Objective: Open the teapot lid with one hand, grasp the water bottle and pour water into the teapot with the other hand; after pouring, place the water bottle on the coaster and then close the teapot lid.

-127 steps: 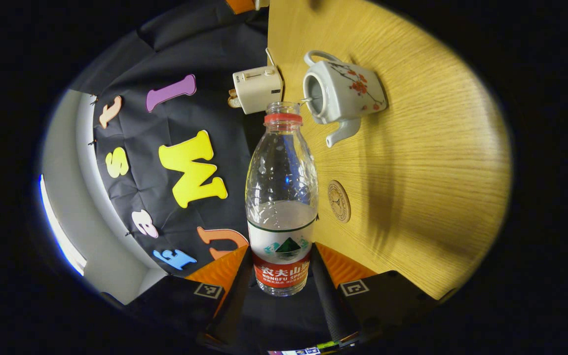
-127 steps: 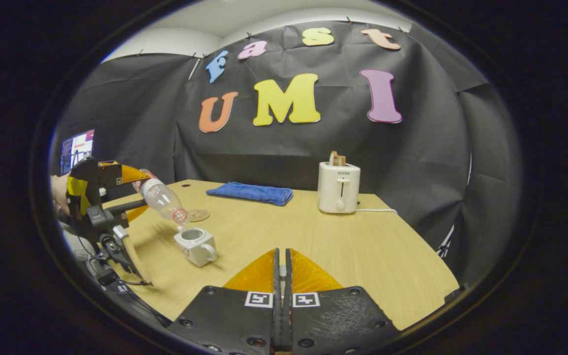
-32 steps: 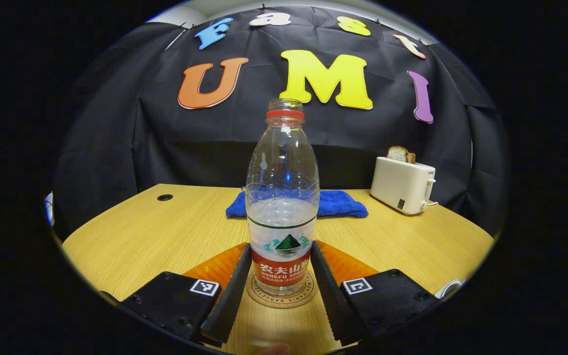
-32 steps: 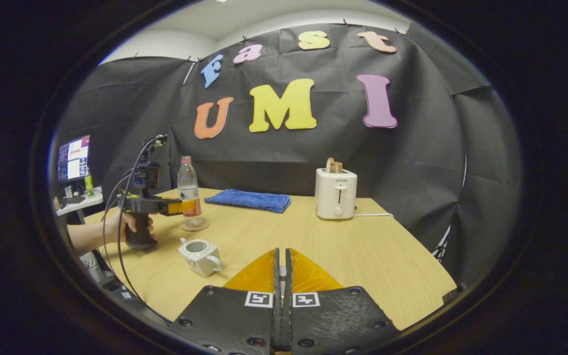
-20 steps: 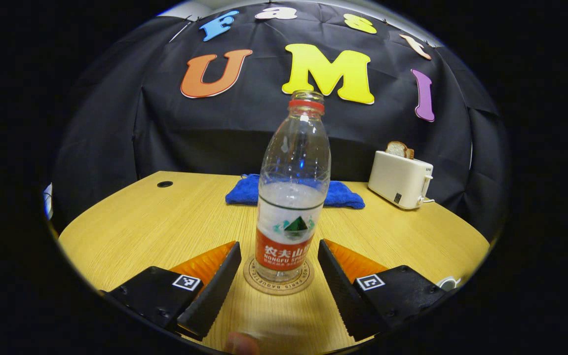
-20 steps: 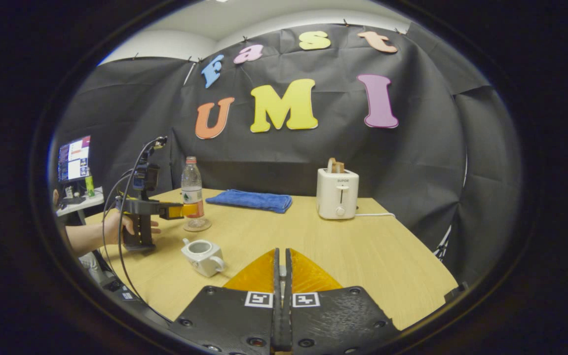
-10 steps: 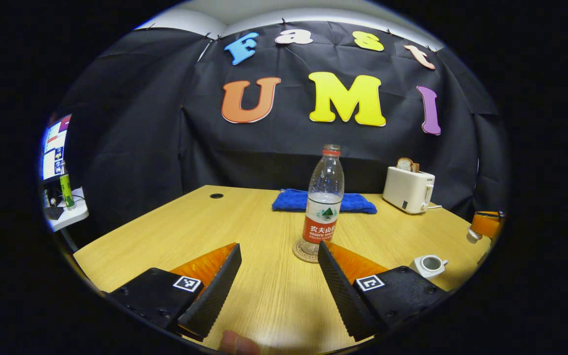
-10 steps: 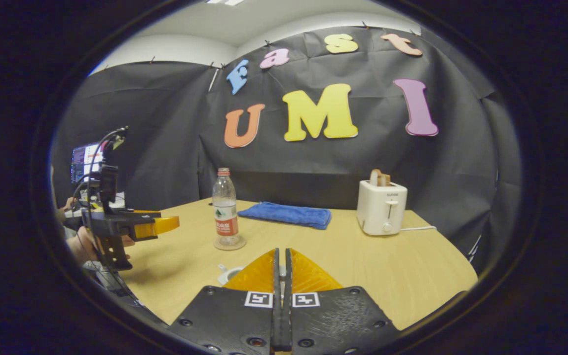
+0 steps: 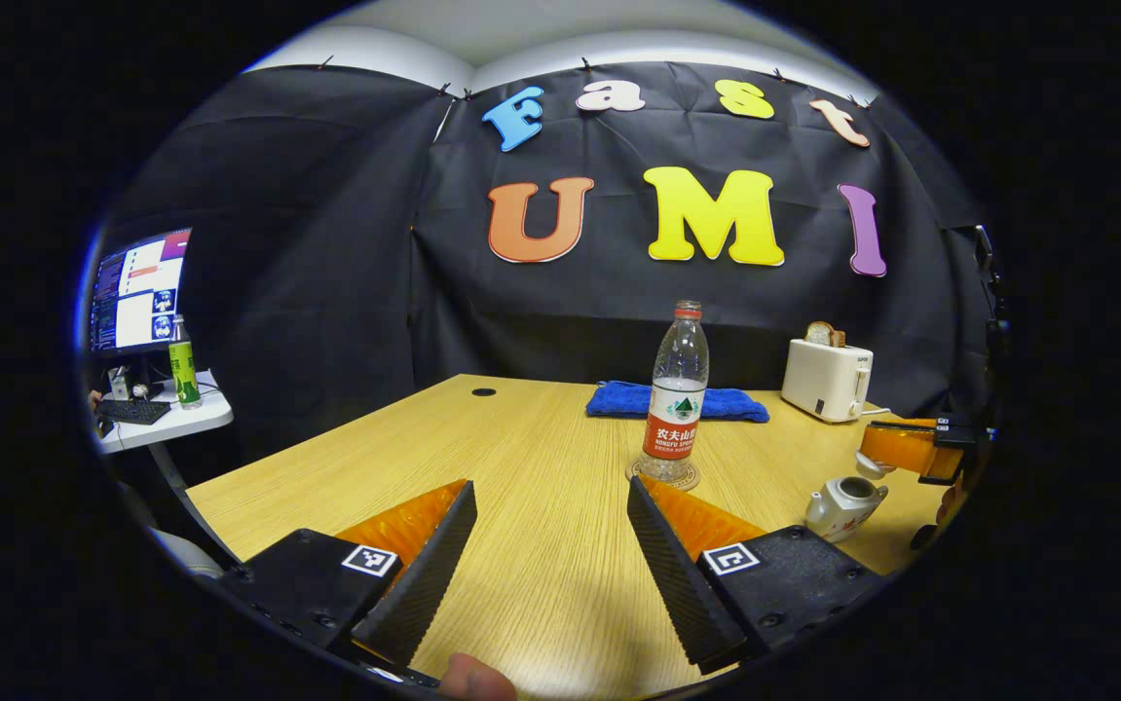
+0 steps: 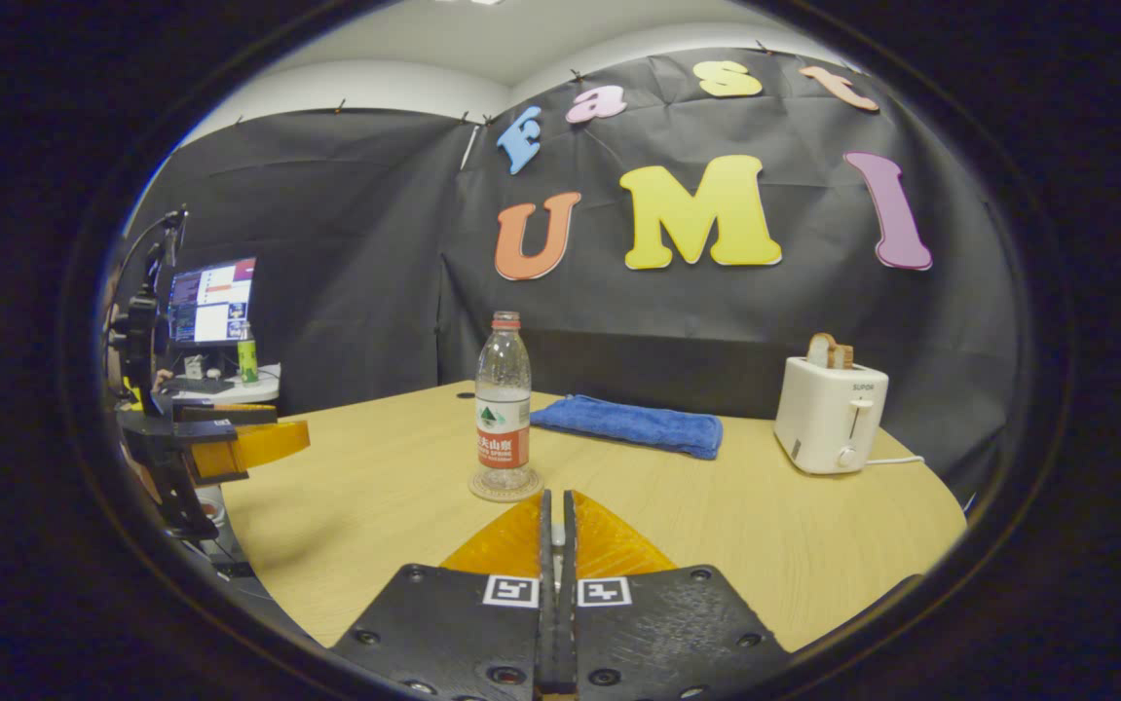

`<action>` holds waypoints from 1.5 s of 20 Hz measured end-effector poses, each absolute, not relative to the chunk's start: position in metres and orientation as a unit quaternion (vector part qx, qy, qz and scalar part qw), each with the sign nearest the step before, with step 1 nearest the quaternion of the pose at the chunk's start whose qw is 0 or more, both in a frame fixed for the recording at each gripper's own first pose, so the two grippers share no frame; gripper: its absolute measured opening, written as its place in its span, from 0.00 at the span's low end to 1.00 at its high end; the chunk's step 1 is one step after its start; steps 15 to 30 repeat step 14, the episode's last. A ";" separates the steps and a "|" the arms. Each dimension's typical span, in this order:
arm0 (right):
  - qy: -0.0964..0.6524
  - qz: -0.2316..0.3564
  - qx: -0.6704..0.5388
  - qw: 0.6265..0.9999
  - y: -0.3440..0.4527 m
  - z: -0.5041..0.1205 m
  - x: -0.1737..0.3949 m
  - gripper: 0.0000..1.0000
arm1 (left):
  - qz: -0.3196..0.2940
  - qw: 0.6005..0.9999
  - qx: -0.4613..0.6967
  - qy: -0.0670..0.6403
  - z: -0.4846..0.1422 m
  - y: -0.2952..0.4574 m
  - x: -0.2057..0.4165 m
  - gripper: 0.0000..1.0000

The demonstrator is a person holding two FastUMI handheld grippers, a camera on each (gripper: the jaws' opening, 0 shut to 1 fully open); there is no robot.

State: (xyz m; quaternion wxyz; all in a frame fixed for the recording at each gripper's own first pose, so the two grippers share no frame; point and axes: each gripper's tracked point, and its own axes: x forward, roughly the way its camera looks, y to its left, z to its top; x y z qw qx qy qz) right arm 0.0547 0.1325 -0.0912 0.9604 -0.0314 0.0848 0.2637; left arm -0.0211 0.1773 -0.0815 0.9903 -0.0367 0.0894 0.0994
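The clear water bottle (image 9: 677, 394) with a red label stands upright on the round coaster (image 9: 662, 475), apart from both grippers; it is also in the right gripper view (image 10: 504, 414), on the coaster (image 10: 504, 485). My left gripper (image 9: 550, 545) is open and empty, well back from the bottle. At the far right the white teapot (image 9: 838, 508) sits on the table with its top open. Just above it hangs my right gripper (image 9: 870, 458), shut on the small white lid (image 9: 874, 467). In the right gripper view the right gripper (image 10: 552, 516) has its fingers nearly together, and the left gripper (image 10: 292, 438) shows at the left.
A blue towel (image 10: 633, 425) lies at the back of the wooden table (image 9: 521, 438), and a white toaster (image 10: 828, 414) holding bread stands to its right. Off the table's left edge is a side desk with a monitor (image 9: 136, 290).
My left gripper set the bottle on the coaster, opened and drew back from it. My right gripper, still shut on the lid, moved over to just above the teapot.
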 end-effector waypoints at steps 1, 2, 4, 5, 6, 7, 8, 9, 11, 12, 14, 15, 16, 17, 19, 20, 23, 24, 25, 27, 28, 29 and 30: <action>0.086 0.266 -0.030 0.960 0.134 -0.094 0.056 0.00 | 0.100 0.991 -0.034 0.087 -0.079 0.178 -0.023 0.98; 0.088 0.268 -0.028 0.959 0.136 -0.097 0.057 0.00 | 0.101 0.991 -0.032 0.084 -0.076 0.178 -0.024 0.98; 0.089 0.267 -0.028 0.959 0.135 -0.101 0.059 0.00 | 0.100 0.992 -0.025 0.079 -0.072 0.178 -0.027 0.98; 0.089 0.266 -0.027 0.960 0.134 -0.102 0.061 0.00 | 0.099 0.992 -0.023 0.076 -0.068 0.177 -0.028 0.98; 0.092 0.267 -0.024 0.959 0.135 -0.104 0.061 0.00 | 0.097 0.992 -0.020 0.073 -0.066 0.176 -0.028 0.98; 0.094 0.268 -0.021 0.959 0.135 -0.107 0.060 0.00 | 0.096 0.993 -0.017 0.071 -0.064 0.174 -0.028 0.98; 0.096 0.269 -0.021 0.958 0.135 -0.108 0.061 0.00 | 0.094 0.993 -0.016 0.069 -0.062 0.172 -0.027 0.98; 0.094 0.270 -0.019 0.958 0.135 -0.109 0.060 0.00 | 0.092 0.993 -0.016 0.068 -0.061 0.170 -0.028 0.98; 0.092 0.269 -0.021 0.958 0.134 -0.109 0.058 0.00 | 0.088 0.994 -0.015 0.068 -0.060 0.165 -0.028 0.98; 0.094 0.270 -0.020 0.958 0.133 -0.111 0.058 0.00 | 0.087 0.994 -0.013 0.067 -0.060 0.164 -0.027 0.98; 0.096 0.267 -0.018 0.959 0.132 -0.115 0.059 0.00 | 0.086 0.994 -0.011 0.067 -0.059 0.162 -0.027 0.98; 0.096 0.267 -0.018 0.959 0.132 -0.115 0.059 0.00 | 0.086 0.994 -0.011 0.067 -0.059 0.162 -0.027 0.98; 0.096 0.267 -0.018 0.959 0.132 -0.115 0.059 0.00 | 0.086 0.994 -0.011 0.067 -0.059 0.162 -0.027 0.98; 0.096 0.267 -0.018 0.959 0.132 -0.115 0.059 0.00 | 0.086 0.994 -0.011 0.067 -0.059 0.162 -0.027 0.98; 0.096 0.267 -0.018 0.959 0.132 -0.115 0.059 0.00 | 0.086 0.994 -0.011 0.067 -0.059 0.162 -0.027 0.98; 0.096 0.267 -0.018 0.959 0.132 -0.115 0.059 0.00 | 0.086 0.994 -0.011 0.067 -0.059 0.162 -0.027 0.98; 0.096 0.267 -0.018 0.959 0.132 -0.115 0.059 0.00 | 0.086 0.994 -0.011 0.067 -0.059 0.162 -0.027 0.98; 0.096 0.267 -0.018 0.959 0.132 -0.115 0.059 0.00 | 0.086 0.994 -0.011 0.067 -0.059 0.162 -0.027 0.98; 0.096 0.267 -0.018 0.959 0.132 -0.115 0.059 0.00 | 0.086 0.994 -0.011 0.067 -0.059 0.162 -0.027 0.98; 0.096 0.267 -0.018 0.959 0.132 -0.115 0.059 0.00 | 0.086 0.994 -0.011 0.067 -0.059 0.162 -0.027 0.98; 0.096 0.267 -0.018 0.959 0.132 -0.115 0.059 0.00 | 0.086 0.994 -0.011 0.067 -0.059 0.162 -0.027 0.98; 0.096 0.267 -0.018 0.959 0.132 -0.115 0.059 0.00 | 0.086 0.994 -0.011 0.067 -0.059 0.162 -0.027 0.98; 0.096 0.267 -0.018 0.959 0.132 -0.115 0.059 0.00 | 0.086 0.994 -0.011 0.067 -0.059 0.162 -0.027 0.98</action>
